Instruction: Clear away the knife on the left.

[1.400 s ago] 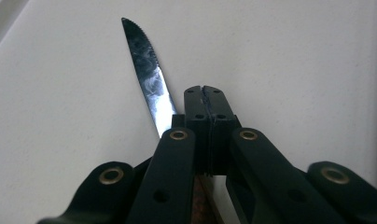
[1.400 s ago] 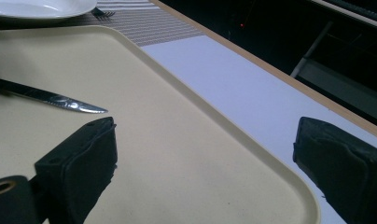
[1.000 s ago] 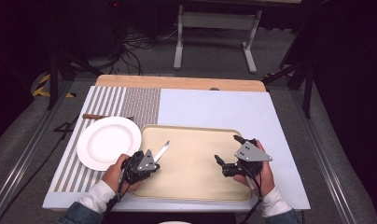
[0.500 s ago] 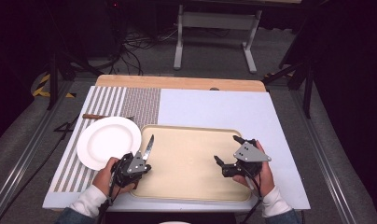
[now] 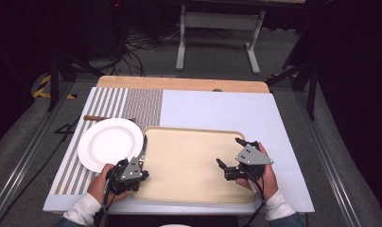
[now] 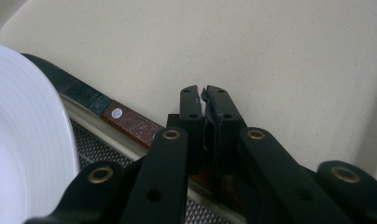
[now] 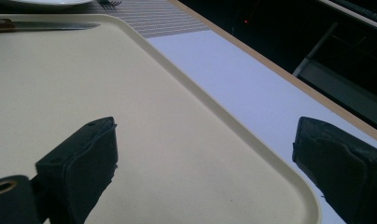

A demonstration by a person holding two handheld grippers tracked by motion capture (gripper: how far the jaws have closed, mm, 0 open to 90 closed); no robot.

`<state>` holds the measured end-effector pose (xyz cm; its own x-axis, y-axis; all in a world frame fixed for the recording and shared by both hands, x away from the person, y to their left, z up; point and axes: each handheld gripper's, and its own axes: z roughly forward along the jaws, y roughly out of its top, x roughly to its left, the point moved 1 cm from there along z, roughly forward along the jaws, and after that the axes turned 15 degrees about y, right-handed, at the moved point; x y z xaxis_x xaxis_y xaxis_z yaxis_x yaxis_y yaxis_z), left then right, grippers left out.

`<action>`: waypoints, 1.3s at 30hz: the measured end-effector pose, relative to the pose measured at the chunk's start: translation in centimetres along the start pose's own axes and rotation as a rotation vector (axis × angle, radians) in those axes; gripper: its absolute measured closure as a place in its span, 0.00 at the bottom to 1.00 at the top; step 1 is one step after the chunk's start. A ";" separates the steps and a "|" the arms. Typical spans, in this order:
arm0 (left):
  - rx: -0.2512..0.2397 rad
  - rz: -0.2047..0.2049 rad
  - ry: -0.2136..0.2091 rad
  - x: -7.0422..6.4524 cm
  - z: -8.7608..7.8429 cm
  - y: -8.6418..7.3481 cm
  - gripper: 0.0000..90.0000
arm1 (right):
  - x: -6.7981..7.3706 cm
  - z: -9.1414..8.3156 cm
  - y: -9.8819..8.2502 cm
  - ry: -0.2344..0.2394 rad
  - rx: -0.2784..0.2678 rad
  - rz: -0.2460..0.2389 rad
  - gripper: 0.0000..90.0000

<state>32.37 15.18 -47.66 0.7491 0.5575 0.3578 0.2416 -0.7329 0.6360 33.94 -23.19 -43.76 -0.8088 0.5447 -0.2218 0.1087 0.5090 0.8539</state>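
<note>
A knife [image 5: 144, 143] with a brown wooden handle [image 6: 130, 122] lies along the left rim of the beige tray [image 5: 194, 163], its blade pointing away from me between the tray and the white plate [image 5: 108, 142]. My left gripper [image 5: 141, 165] is shut on the handle's near end, and in the left gripper view its jaws [image 6: 204, 91] stand together over the wood. My right gripper [image 5: 229, 152] hovers open at the tray's right side with nothing between its jaws [image 7: 203, 128]. The knife's blade [image 7: 46, 25] lies at the tray's far edge.
The plate [image 6: 23, 140] rests on a striped grey placemat [image 5: 132, 101] at the table's left. A wooden-handled fork [image 5: 101, 117] lies behind the plate. White tabletop [image 5: 217, 109] stretches beyond and to the right of the tray [image 7: 177, 74]. Dark floor, cables and a stand lie beyond the table.
My left gripper has swung the knife leftward: its blade pointed up-right over the tray, and now lies along the tray's left rim beside the plate. The right gripper has kept still.
</note>
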 end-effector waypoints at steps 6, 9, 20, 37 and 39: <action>-0.017 0.007 -0.009 0.0 0.2 0.1 0.95 | 0.1 -0.1 0.0 0.006 0.001 -0.002 0.08; -0.020 0.010 -0.013 0.0 0.2 0.2 0.94 | 0.1 -0.1 0.0 0.008 0.003 -0.004 0.08; -0.057 0.031 -0.010 0.0 -0.2 0.7 0.93 | 0.3 -0.2 0.1 0.025 -0.006 -0.014 0.08; -0.174 0.038 0.052 1.1 -0.7 1.5 0.84 | 0.4 0.1 -0.2 0.018 -0.013 -0.001 0.08; -0.198 0.040 0.063 1.2 -0.8 1.7 0.81 | 0.4 0.0 -0.3 0.020 -0.017 0.000 0.08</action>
<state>33.19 14.92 -45.62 0.7143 0.5571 0.4237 0.0815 -0.6675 0.7402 33.55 -23.11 -44.14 -0.8202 0.5310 -0.2129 0.0985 0.4977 0.8617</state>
